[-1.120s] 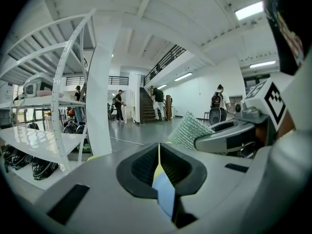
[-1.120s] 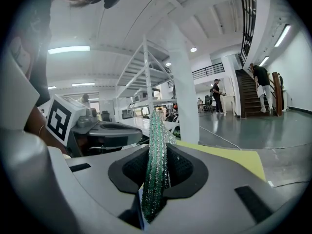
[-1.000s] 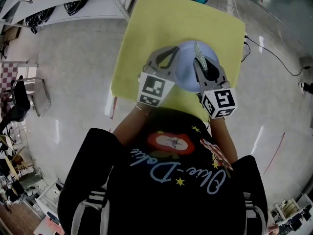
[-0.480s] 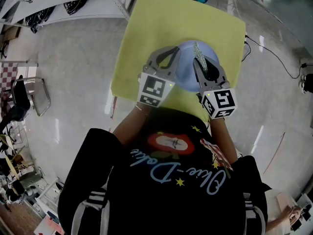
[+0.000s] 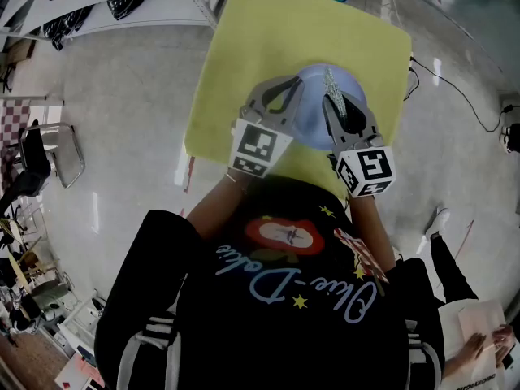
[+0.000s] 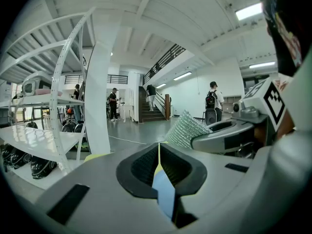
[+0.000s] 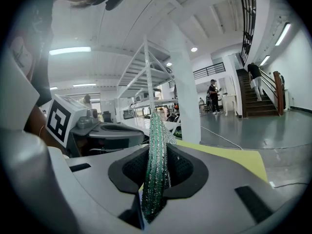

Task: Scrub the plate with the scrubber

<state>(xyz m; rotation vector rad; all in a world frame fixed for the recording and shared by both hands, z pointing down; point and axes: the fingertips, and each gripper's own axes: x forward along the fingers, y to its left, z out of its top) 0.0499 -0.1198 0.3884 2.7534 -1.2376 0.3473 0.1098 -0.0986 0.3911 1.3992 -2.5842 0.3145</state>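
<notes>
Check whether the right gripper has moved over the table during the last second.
No. The right gripper, shut on the scrubber, keeps its place over the plate, measured against the yellow table's edges; only the camera shifted slightly.

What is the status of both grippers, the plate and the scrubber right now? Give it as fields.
left gripper: shut on the left rim of the plate
right gripper: shut on the scrubber, held on edge
scrubber position: over the plate; contact can't be told
plate: light blue, over the yellow table; resting or lifted can't be told
</notes>
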